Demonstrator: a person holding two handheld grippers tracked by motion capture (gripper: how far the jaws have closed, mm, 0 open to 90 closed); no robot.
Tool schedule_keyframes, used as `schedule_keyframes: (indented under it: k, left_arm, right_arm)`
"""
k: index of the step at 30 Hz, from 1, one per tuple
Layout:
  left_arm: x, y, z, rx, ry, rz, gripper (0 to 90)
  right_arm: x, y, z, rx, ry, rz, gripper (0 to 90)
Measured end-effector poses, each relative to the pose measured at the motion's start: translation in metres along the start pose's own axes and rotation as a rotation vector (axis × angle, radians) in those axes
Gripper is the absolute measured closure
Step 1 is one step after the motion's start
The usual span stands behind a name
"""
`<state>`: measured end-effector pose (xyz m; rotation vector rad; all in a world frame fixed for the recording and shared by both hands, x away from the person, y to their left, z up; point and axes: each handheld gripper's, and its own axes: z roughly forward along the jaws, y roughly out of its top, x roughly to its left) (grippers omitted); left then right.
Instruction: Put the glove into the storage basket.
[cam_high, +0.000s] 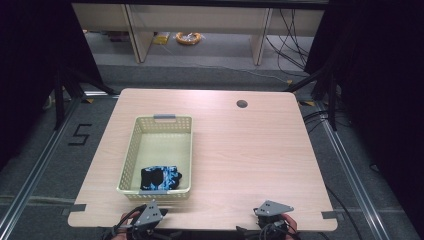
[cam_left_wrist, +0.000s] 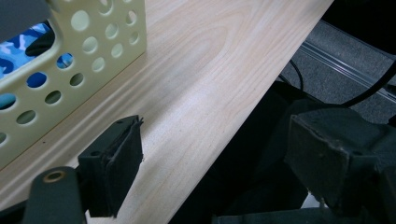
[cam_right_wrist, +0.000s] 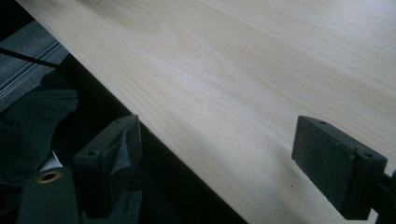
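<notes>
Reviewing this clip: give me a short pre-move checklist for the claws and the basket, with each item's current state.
1. Left claw open with nothing between its jaws: ok.
2. Right claw open with nothing between its jaws: ok.
3. Both claws sit at the near table edge, apart from the basket: ok.
4. Black and blue patterned cloth lies inside the basket at its near end: ok.
5. Basket stands flat and upright on the table: ok.
6. Whether the cloth is one piece or several bundled together: cannot tell.
</notes>
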<state>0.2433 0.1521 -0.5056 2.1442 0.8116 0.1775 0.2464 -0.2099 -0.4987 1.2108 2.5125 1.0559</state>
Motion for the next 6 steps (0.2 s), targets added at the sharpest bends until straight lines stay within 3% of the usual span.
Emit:
schedule_keyframes:
  k: [4,6]
  left_arm:
    - [0.0031,0.001,-0.0021,0.019,-0.002,0.036,18.3]
    - [0.0024,0.0005,-0.0009,0.006,0.0,0.018,18.4]
  right_arm:
    - [0.0011,-0.0004,0.0012,-0.003,-0.002,0.013,17.0]
    - [0.001,-0.0003,0.0011,-0.003,-0.006,0.01,17.0]
